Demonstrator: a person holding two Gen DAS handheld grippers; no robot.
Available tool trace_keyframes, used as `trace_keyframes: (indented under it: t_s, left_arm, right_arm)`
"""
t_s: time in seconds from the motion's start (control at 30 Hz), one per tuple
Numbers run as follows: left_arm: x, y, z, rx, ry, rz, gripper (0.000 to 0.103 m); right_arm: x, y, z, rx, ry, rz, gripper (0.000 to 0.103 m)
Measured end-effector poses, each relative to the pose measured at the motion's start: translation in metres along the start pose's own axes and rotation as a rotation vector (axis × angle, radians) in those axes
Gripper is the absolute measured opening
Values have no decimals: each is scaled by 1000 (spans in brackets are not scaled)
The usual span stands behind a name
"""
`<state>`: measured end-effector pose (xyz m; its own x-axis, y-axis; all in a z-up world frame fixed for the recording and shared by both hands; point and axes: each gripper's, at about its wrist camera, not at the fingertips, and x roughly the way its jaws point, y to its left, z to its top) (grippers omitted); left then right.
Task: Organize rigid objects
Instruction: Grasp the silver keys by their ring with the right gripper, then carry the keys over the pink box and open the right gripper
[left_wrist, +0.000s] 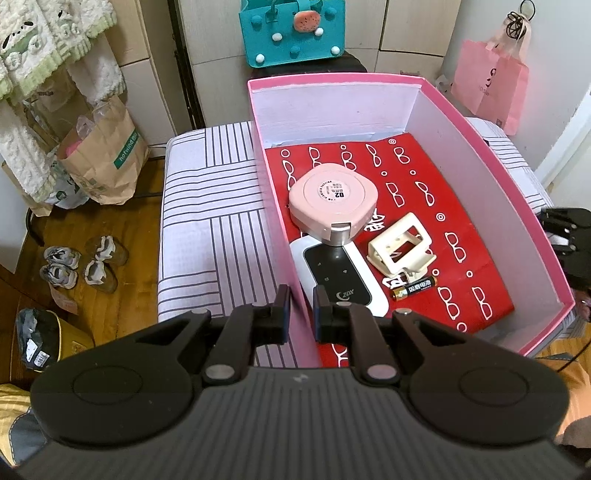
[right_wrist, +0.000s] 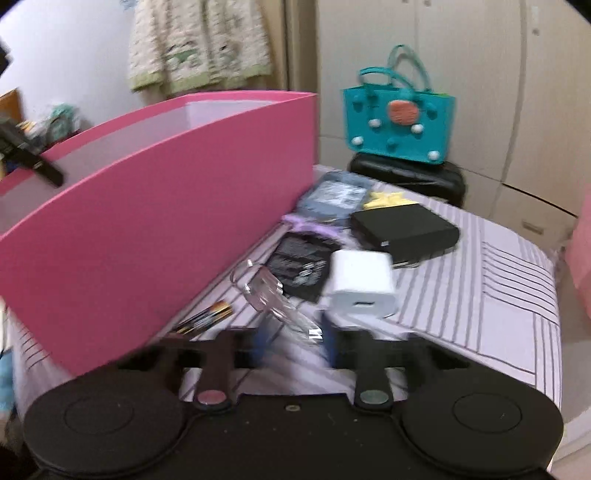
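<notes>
An open pink box (left_wrist: 491, 155) stands on a striped cushion (left_wrist: 207, 206). My left gripper (left_wrist: 301, 310) is shut on the box's near left wall. Inside, on a red bag (left_wrist: 461, 206), lie a pink round case (left_wrist: 332, 199), a white and black device (left_wrist: 340, 280), a cream hair claw (left_wrist: 400, 247) and a battery (left_wrist: 413, 288). The right wrist view is blurred. There my right gripper (right_wrist: 295, 339) sits outside the pink box (right_wrist: 166, 206), and the near end of a clear plastic clip (right_wrist: 266, 291) fills the gap between its pads.
Beside the clip on the cushion (right_wrist: 480, 295) lie a battery (right_wrist: 207, 317), a white charger cube (right_wrist: 360, 284), a black packet (right_wrist: 299, 269), a black box (right_wrist: 402, 225) and a blue-grey packet (right_wrist: 336, 195). A teal bag (right_wrist: 399, 122) stands behind. Shoes (left_wrist: 81, 266) and paper bags (left_wrist: 107, 158) are on the floor.
</notes>
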<state>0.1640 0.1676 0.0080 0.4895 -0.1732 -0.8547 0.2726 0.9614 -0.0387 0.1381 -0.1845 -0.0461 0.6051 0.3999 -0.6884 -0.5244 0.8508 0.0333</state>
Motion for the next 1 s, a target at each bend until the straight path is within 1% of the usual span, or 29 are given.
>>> trace_keyframes:
  t_s: [0.1,0.17,0.23,0.3,0.4,0.5,0.53,0.6,0.67,0.7,0.73,0.8,0.83,0.9,1.0]
  left_arm:
    - [0,0,-1,0,-2,-1,11]
    - [0,1,0,-7,-3,-4,11]
    - [-1,2,0,-15,-4,-9,11]
    - [-1,3,0,-17,-5,-9,11]
    - [-1,3,0,-17,-5,-9,11]
    - [-1,3,0,-23,-4,-16,11]
    - [-2,3,0,-26,-3,-21,11]
    - [-3,4,-1,-29,-3,-22,11]
    - [-4,4,-1,-28,-4,-26,11]
    - [-4,4,-1,-27,-6,-26,11]
    - [-5,4,-1,-26,-8,-23,11]
    - [-5,4,-2,-26,-10,-21,11]
    - [-5,4,-2,-26,-10,-21,11]
    - [-5,4,-2,-29,-11,-22,11]
    - [-5,4,-2,-28,-9,-21,11]
  right_arm:
    - [-10,8,2,-16,14,53,11]
    - [-14,13,4,-25,6,55,12]
    - [-13,15,6,-26,-1,48,18]
    - [-9,15,10,-26,-3,51,21]
    - [3,12,15,-10,9,57,29]
    - [20,5,21,61,33,92,40]
    - [23,4,23,80,27,110,43]
    - [28,4,28,94,31,107,43]
    - [30,10,29,71,34,87,42]
    - [31,15,28,44,37,60,37]
    - [30,23,27,-3,39,30,29]
    - [28,34,26,-50,41,11,28]
    - [26,36,26,-49,43,8,25]
    - [19,34,27,-21,16,-6,12]
    - [11,26,30,28,14,10,10]
